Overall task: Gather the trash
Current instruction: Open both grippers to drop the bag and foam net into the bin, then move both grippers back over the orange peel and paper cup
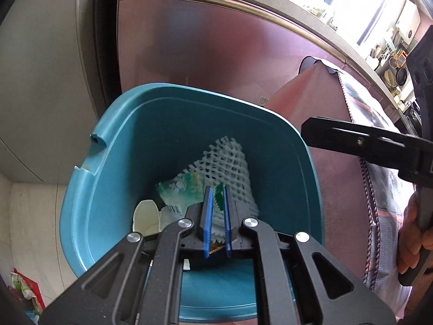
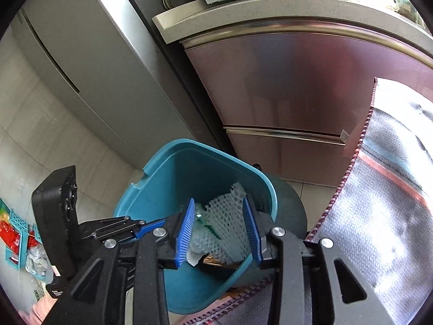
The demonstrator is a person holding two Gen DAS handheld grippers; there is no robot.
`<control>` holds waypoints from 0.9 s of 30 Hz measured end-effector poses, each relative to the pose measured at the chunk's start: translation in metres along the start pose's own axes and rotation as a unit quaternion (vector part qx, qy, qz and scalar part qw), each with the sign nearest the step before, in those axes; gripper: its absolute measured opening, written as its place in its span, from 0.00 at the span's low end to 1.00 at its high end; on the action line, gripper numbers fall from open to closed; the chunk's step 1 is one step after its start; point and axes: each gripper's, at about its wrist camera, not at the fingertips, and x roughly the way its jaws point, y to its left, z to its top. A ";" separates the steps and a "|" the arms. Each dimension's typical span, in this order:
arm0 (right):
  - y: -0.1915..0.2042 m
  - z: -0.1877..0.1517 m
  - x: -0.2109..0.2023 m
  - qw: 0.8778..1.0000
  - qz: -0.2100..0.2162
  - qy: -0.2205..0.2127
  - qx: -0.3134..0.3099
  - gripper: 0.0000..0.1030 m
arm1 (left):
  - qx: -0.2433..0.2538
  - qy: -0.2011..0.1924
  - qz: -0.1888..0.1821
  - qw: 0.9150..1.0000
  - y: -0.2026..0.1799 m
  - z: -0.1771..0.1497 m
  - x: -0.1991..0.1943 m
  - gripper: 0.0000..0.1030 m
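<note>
Two grippers: both hanging over the same teal bin (image 1: pixel 113 146), which is the landmark for everything below
Floor left of the bin: pale tiles with some red and green packaging (image 1: pixel 24 292) lying loose, plus a teal slotted basket (image 2: pixel 16 224) further out, well apart from the bin
Fridge: grey fridge (image 2: pixel 89 62) standing behind the bin and to its left
Bin: open top, no lid on it, sitting on the floor right in front of the pinkish cabinet (image 2: pixel 297 86)
Trash in the bin: white foam fruit net (image 1: pixel 230 159) leaning on the far-right inside wall, a green and white wrapper (image 1: pixel 181 189) just in front of it, a white cup-like thing (image 1: pixel 146 214) at the near-left side
Left gripper (image 1: pixel 217 211): pointing down into the bin, blue pads close to each other with only a narrow gap; a bit of green and white wrapper shows in that gap, but honestly can't tell if the pads are pressing it or it's just lying below
Right gripper (image 2: pixel 219 230): to the right of the left one, above the bin's near-right rim, jaws spread apart, nothing pinched, just the foam net visible through the gap below
Hand (image 1: pixel 414 241): person's right hand wrapped round the right gripper's handle, off to the right of the bin
Cloth: grey patterned cloth (image 2: pixel 379 203) with a braided edge hanging just right of the bin, touching or nearly touching its rim
</note>
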 end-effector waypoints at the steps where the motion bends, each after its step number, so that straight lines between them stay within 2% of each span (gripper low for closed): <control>1: -0.001 -0.002 -0.003 1.000 0.001 -0.002 0.000 0.36 | 0.001 -0.002 -0.001 1.000 -0.002 -0.001 0.000 0.07; 3: -0.004 -0.006 -0.008 1.000 0.004 -0.007 0.004 0.37 | 0.003 -0.009 0.004 1.000 -0.001 -0.001 -0.002 0.10; 8: -0.012 -0.016 -0.024 1.000 0.017 -0.019 0.014 0.37 | 0.005 -0.023 -0.001 1.000 -0.005 -0.004 -0.014 0.10; 15: -0.022 -0.034 -0.059 0.999 0.025 -0.046 0.008 0.37 | 0.035 -0.062 -0.018 0.997 -0.025 -0.009 -0.054 0.16; 22: -0.044 -0.067 -0.121 0.996 0.015 -0.092 0.016 0.37 | 0.079 -0.093 -0.070 0.990 -0.071 -0.013 -0.087 0.23; 27: -0.071 -0.095 -0.173 0.991 -0.018 -0.130 0.028 0.37 | 0.122 -0.093 -0.112 0.982 -0.121 -0.016 -0.094 0.28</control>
